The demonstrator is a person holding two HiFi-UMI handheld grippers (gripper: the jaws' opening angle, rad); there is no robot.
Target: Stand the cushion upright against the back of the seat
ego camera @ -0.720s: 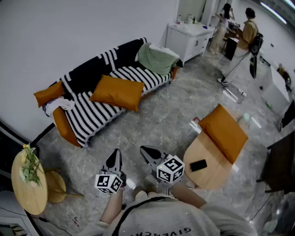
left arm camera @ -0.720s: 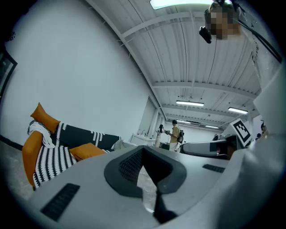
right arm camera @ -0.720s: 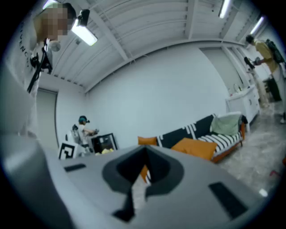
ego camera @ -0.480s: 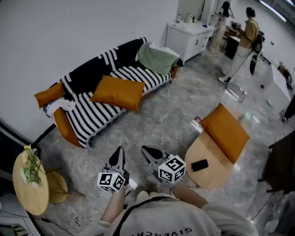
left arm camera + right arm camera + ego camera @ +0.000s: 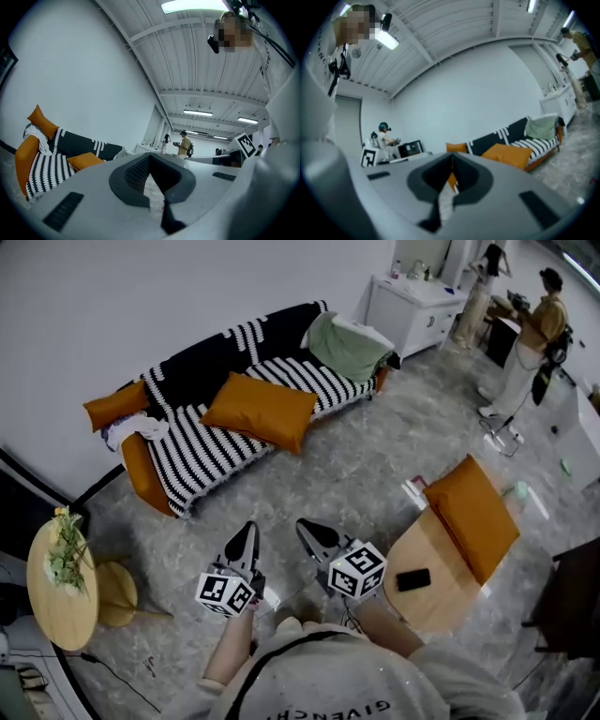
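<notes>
An orange cushion (image 5: 261,411) lies flat on the seat of a sofa (image 5: 208,448) draped in a black and white striped throw, against the far wall. The cushion shows in the left gripper view (image 5: 85,161) and the right gripper view (image 5: 509,156) too. My left gripper (image 5: 246,542) and right gripper (image 5: 313,537) are both shut and empty. They are held level over the marble floor, well short of the sofa. A second orange cushion (image 5: 115,404) stands at the sofa's left end.
A green cushion (image 5: 348,343) sits at the sofa's right end. A round wooden table (image 5: 433,573) at the right holds another orange cushion (image 5: 474,519) and a phone (image 5: 413,579). A small side table (image 5: 58,579) with a plant stands at the left. Two people (image 5: 534,330) stand by a white cabinet (image 5: 414,310).
The head view has shifted, so the sofa and table sit lower and further right in the frame. Both grippers stay shut and held level in front of me.
</notes>
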